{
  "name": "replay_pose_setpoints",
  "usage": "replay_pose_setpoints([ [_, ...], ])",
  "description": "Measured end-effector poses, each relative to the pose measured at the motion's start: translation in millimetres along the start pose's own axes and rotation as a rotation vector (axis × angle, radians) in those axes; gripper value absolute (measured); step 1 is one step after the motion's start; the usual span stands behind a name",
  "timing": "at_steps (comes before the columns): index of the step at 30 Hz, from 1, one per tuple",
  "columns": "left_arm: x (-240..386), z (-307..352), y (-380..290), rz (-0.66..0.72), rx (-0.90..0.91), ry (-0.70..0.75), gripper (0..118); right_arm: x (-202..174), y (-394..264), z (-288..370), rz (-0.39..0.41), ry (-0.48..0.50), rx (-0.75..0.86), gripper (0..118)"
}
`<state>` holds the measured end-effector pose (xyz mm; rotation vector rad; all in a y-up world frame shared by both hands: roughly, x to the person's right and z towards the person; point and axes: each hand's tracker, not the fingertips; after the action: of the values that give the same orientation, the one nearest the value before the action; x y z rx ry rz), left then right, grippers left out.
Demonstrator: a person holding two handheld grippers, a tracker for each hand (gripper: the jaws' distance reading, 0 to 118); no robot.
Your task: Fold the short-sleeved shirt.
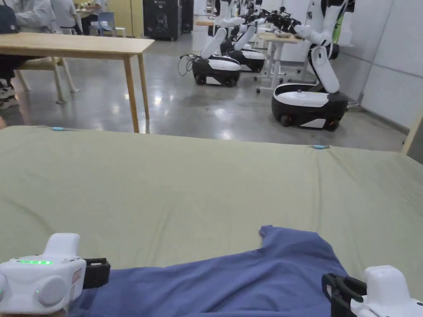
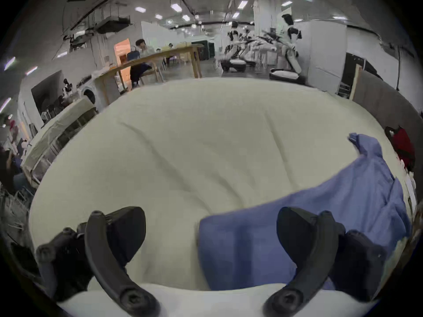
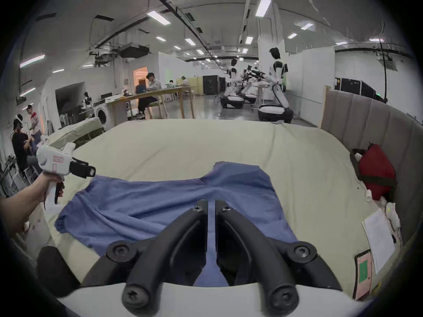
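A blue short-sleeved shirt (image 1: 248, 280) lies spread on the pale green bed sheet (image 1: 186, 185) near its front edge, one sleeve (image 1: 285, 237) pointing away from me. My left gripper (image 2: 210, 216) is open wide at the shirt's left edge (image 2: 229, 242), one jaw over bare sheet and the other over blue cloth. In the head view the left gripper (image 1: 97, 272) sits at the bottom left. My right gripper (image 3: 211, 204) hovers low over the shirt (image 3: 160, 198), jaws nearly together with a thin slit showing blue. In the head view the right gripper (image 1: 334, 289) is at the shirt's right end.
A red bag (image 3: 377, 171), a sheet of paper (image 3: 377, 237) and a grey padded headboard (image 3: 366, 116) line the bed's right side. Beyond the bed are a wooden table (image 1: 82, 43), seated people and several white robots (image 1: 310, 99) on the grey floor.
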<state>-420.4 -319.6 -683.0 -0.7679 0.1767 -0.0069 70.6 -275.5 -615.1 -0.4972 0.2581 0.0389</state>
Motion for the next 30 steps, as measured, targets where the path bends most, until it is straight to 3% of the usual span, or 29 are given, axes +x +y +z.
replay_pose_setpoints([
  [3, 11.3, -13.0, 5.7, 0.01, -0.104, -0.015, 113, 27.4, 3.4, -24.8, -0.018, -0.063, -0.064, 8],
  [4, 3.7, -44.7, -1.6, -0.003, -0.144, -0.026, 105, 40.2, 5.8, -37.3, -0.04, -0.077, -0.1, 8],
  [6, 7.2, -50.6, -3.3, -0.033, -0.215, -0.11, 55, 66.3, 11.0, -65.8, -0.082, -0.134, -0.17, 8],
  [7, 10.4, -40.9, -4.1, -0.003, -0.158, -0.136, 35, 82.3, 13.8, -82.6, -0.12, -0.126, -0.185, 13],
  [8, 5.6, -46.1, -3.1, -0.014, -0.127, -0.124, 5, 97.3, 15.9, -99.2, -0.148, -0.101, -0.2, 31],
  [9, 7.0, -40.1, -0.3, -0.043, -0.112, -0.159, 0, 112.9, 18.9, -118.8, -0.173, -0.105, -0.219, 82],
  [10, 11.9, -29.6, 1.7, -0.039, -0.092, -0.183, 0, 125.4, 22.6, -140.9, -0.169, -0.115, -0.223, 117],
  [11, 17.3, -19.2, 3.5, -0.044, -0.049, -0.159, 0, 131.1, 25.0, -158.4, -0.162, -0.122, -0.249, 117],
  [14, 26.3, -0.7, 15.1, -0.093, -0.006, -0.152, 0, 136.3, 34.2, -203.1, -0.09, -0.187, -0.301, 115],
  [17, 26.3, -5.9, 17.8, -0.102, -0.019, -0.155, 0, 129.2, 31.1, -243.8, -0.005, -0.152, -0.322, 112],
  [18, 24.5, -8.5, 18.5, -0.096, -0.021, -0.158, 0, 124.8, 31.7, -252.5, 0.012, -0.141, -0.346, 90],
  [19, 22.9, -11.8, 18.9, -0.091, -0.029, -0.154, 0, 123.8, 26.6, -259.3, 0.014, -0.114, -0.38, 51],
  [22, 23.8, -14.6, 13.3, -0.097, -0.034, -0.126, 0, 115.7, 23.8, -263.4, 0.007, -0.045, -0.441, 5],
  [27, 17.7, 4.6, 6.3, -0.06, 0.015, -0.195, 0, 122.9, 44.2, -194.4, -0.054, -0.046, -0.262, 4],
  [28, 19.0, 21.9, 5.1, -0.043, 0.05, -0.217, 0, 123.6, 49.3, -169.0, -0.111, -0.011, -0.212, 4],
  [30, 19.6, 50.3, 0.0, -0.03, 0.098, -0.212, 0, 117.3, 56.0, -117.8, -0.105, 0.034, -0.132, 4],
])
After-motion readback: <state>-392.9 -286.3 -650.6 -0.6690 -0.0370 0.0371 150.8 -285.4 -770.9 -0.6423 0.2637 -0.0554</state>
